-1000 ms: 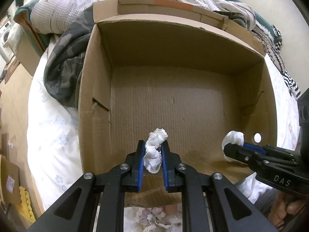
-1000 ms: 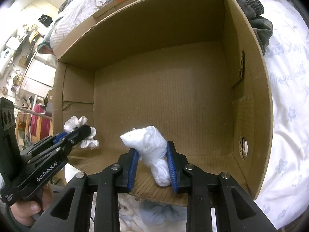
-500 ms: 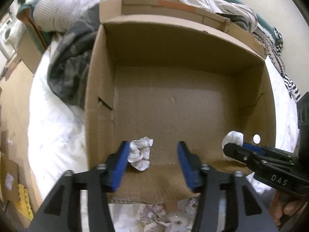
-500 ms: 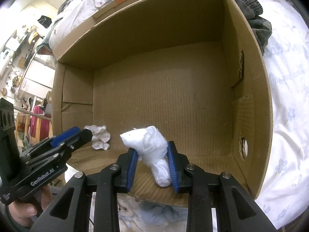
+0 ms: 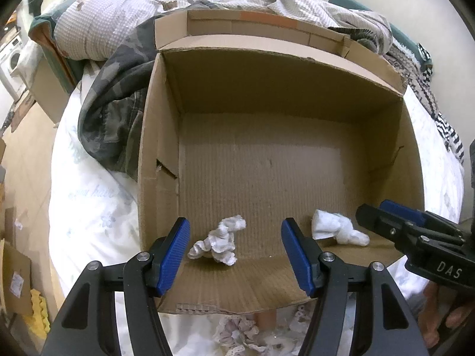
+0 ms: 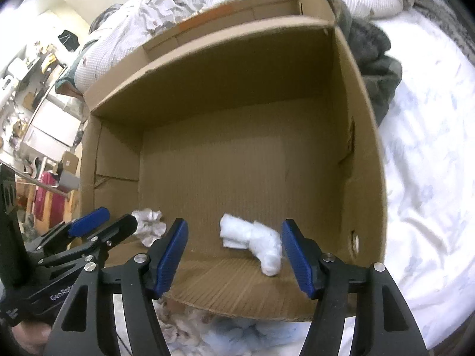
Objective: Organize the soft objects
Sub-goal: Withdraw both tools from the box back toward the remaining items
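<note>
Cardboard box (image 5: 160, 136) sits open-topped on the white bedding (image 5: 89, 207), and both soft pieces are already on its floor near the front edge. Left gripper (image 5: 236, 253) has its blue jaws spread wide with nothing between them; the crumpled white cloth (image 5: 218, 241) lies just past the tips, roughly centred in the gap but not touching either pad. Right gripper (image 6: 234, 255) is also wide and empty, and the rolled white cloth (image 6: 255, 241) lies just ahead of it, closer to its right pad.

The roll's long axis runs slantwise, from far-left down to near-right in the right wrist view, so it sits across the jaw line rather than along it. From the left wrist view the roll (image 5: 338, 231) is to the right of the crumpled one, with a clear strip of box floor between them, so each piece is nearest its own gripper.

My guess is both drops are done and the next move is just backing out over the low front flap (image 5: 237, 290). Plenty of open floor toward the far wall. More soft stuff, a lacy pile (image 5: 246, 332), sits on the bed just in front of the box, probably next up.
</note>
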### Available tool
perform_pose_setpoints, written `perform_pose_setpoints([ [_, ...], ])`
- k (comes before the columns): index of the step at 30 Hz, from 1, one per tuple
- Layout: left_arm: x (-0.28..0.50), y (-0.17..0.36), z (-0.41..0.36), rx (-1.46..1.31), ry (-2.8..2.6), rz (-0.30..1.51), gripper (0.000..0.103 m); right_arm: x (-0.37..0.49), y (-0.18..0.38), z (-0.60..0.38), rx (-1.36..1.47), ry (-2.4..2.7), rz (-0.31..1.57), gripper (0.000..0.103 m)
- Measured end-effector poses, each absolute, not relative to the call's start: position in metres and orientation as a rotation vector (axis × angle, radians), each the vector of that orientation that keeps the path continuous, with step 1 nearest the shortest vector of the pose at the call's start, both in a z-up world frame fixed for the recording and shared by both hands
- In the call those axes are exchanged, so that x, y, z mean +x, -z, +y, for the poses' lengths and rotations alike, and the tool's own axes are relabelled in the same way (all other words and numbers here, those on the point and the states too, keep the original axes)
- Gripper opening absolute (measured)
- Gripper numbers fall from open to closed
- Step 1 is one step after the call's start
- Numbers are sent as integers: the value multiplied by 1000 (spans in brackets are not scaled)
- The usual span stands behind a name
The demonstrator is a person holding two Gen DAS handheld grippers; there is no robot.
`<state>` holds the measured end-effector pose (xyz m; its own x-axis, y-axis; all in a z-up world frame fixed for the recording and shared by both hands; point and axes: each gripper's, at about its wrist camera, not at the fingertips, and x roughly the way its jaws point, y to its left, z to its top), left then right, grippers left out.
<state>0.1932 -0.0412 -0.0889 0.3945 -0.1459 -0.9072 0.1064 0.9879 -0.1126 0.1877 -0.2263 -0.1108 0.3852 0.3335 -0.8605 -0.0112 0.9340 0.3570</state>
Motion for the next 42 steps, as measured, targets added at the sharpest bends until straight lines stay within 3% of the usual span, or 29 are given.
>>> perform_pose_setpoints([
  [22, 149, 57, -21, -3, 122, 1069, 61, 158, 87, -241, 361, -207, 1102, 72],
  [42, 105, 61, 7, -67, 64, 1094, 61, 110, 84, -234, 322, -225, 1116, 72],
])
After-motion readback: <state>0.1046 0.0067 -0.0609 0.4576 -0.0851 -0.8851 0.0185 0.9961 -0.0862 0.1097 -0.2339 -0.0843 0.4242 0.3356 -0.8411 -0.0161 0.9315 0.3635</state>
